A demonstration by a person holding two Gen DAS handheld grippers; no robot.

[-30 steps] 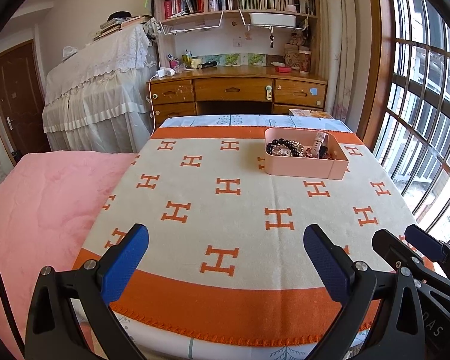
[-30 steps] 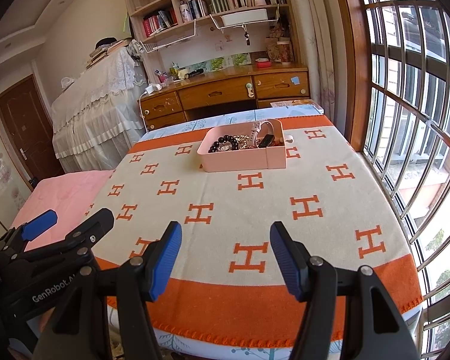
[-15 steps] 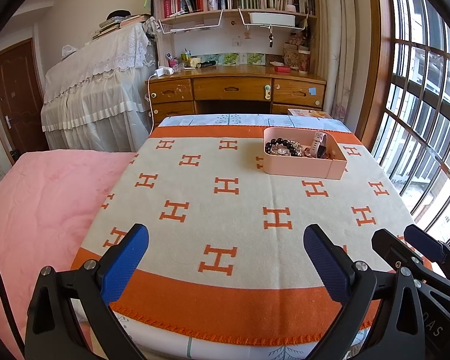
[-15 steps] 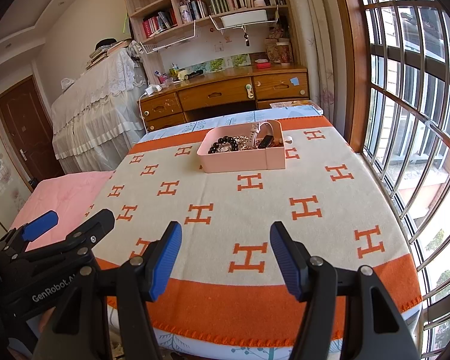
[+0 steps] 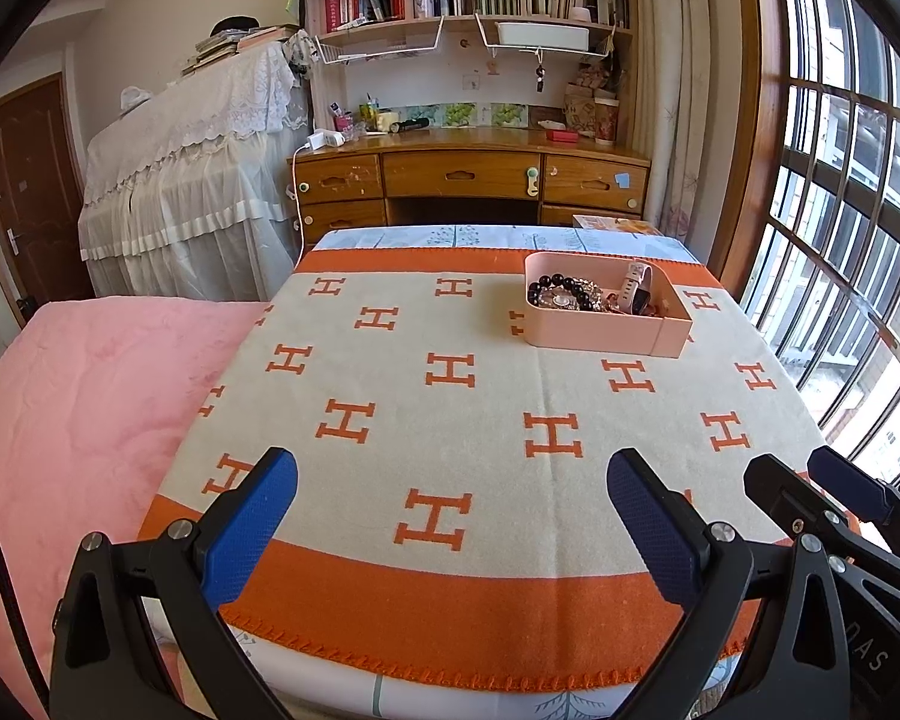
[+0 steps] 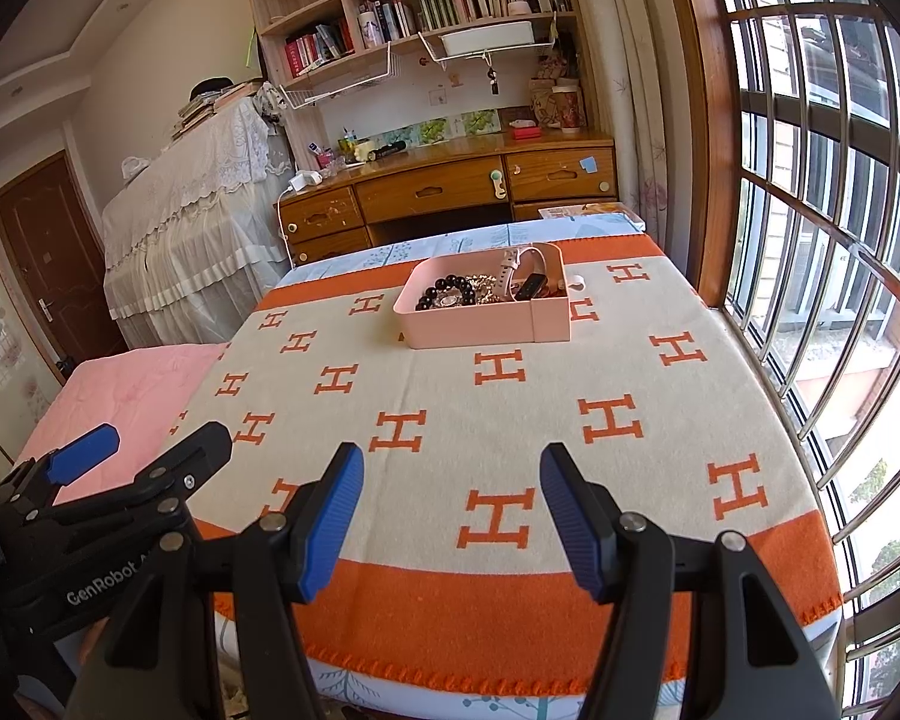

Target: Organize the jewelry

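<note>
A pink tray [image 5: 600,341] stands at the far right of the orange-and-cream H-pattern blanket [image 5: 450,414]. It holds a black bead bracelet [image 5: 561,288], a pale watch [image 5: 635,294] and other jewelry. It also shows in the right wrist view [image 6: 474,330], with the bracelet [image 6: 447,294] and watch [image 6: 513,267] inside. My left gripper [image 5: 450,516] is open and empty over the blanket's near edge. My right gripper [image 6: 450,516] is open and empty beside it, far from the tray.
A pink quilt [image 5: 78,408] lies left of the blanket. A wooden desk [image 5: 468,174] with bookshelves stands behind the bed, a lace-covered piano [image 5: 192,180] to its left. A barred window [image 6: 822,240] runs along the right.
Both grippers have drifted only slightly; the view has barely shifted. Both stay open and empty, and the tray has not moved.
</note>
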